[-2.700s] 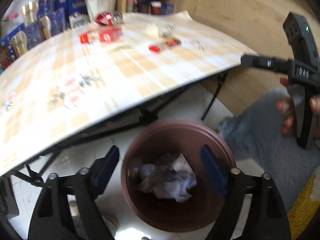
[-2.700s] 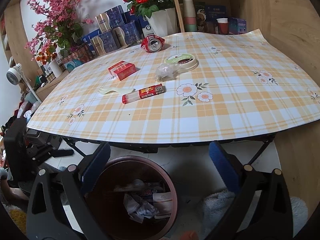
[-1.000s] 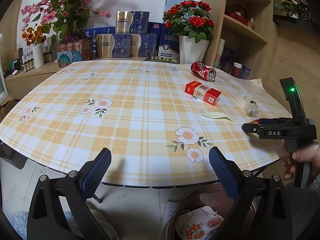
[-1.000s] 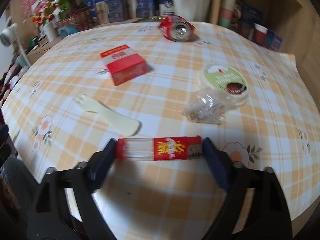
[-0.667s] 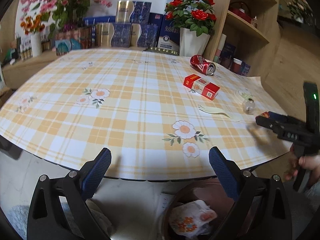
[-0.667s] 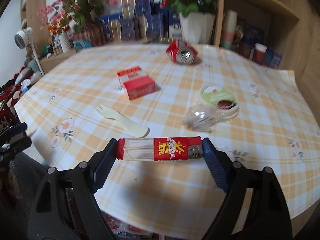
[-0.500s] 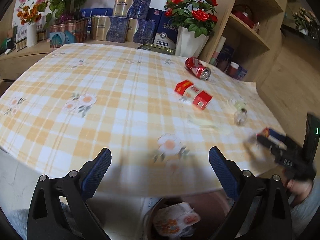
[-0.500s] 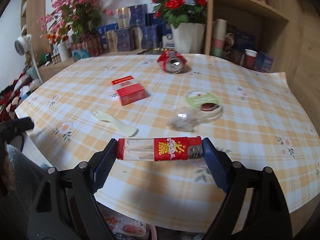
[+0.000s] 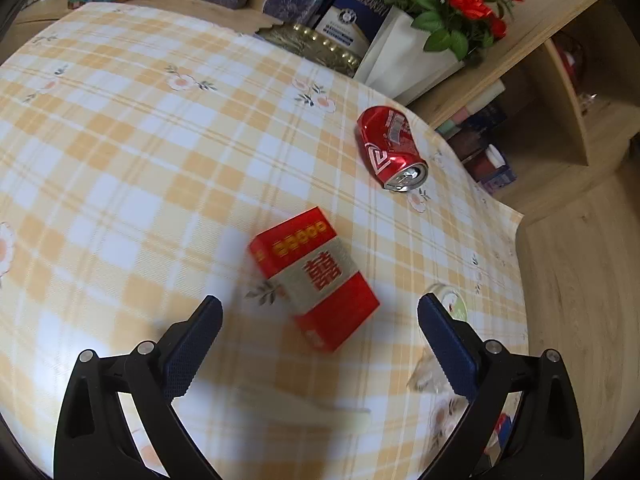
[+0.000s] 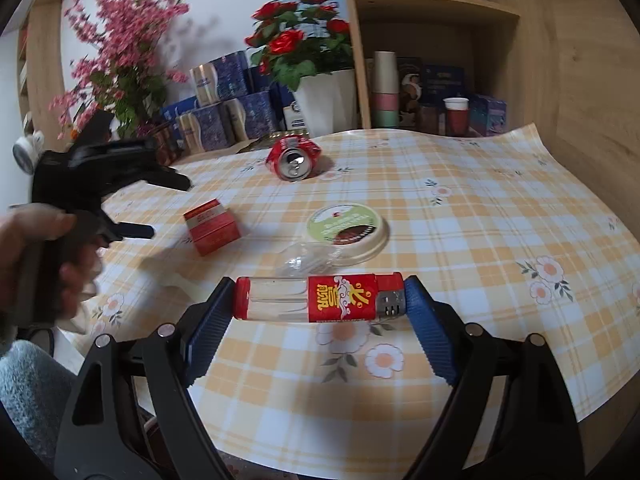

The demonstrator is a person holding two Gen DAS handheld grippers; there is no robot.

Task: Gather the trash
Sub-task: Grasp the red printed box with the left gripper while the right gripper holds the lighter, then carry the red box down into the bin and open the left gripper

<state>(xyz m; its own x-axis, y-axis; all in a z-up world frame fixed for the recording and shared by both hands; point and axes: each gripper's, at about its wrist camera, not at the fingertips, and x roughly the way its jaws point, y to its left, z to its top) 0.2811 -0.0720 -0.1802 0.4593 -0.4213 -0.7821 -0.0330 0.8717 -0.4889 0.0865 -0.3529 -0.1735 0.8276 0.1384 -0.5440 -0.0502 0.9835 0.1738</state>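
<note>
Lying sideways — crushed can (image 9: 390,154), contents unseen.

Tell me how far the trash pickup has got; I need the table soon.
Nothing visibly binned here: no bin shows. In hand: the right tongs are clamped on the lighter, lifted off the table. The left tongs hang open above the red box, not touching it. Left on the table: the box, can, lid, clear wrapper and a pale utensil, blurred.
</note>
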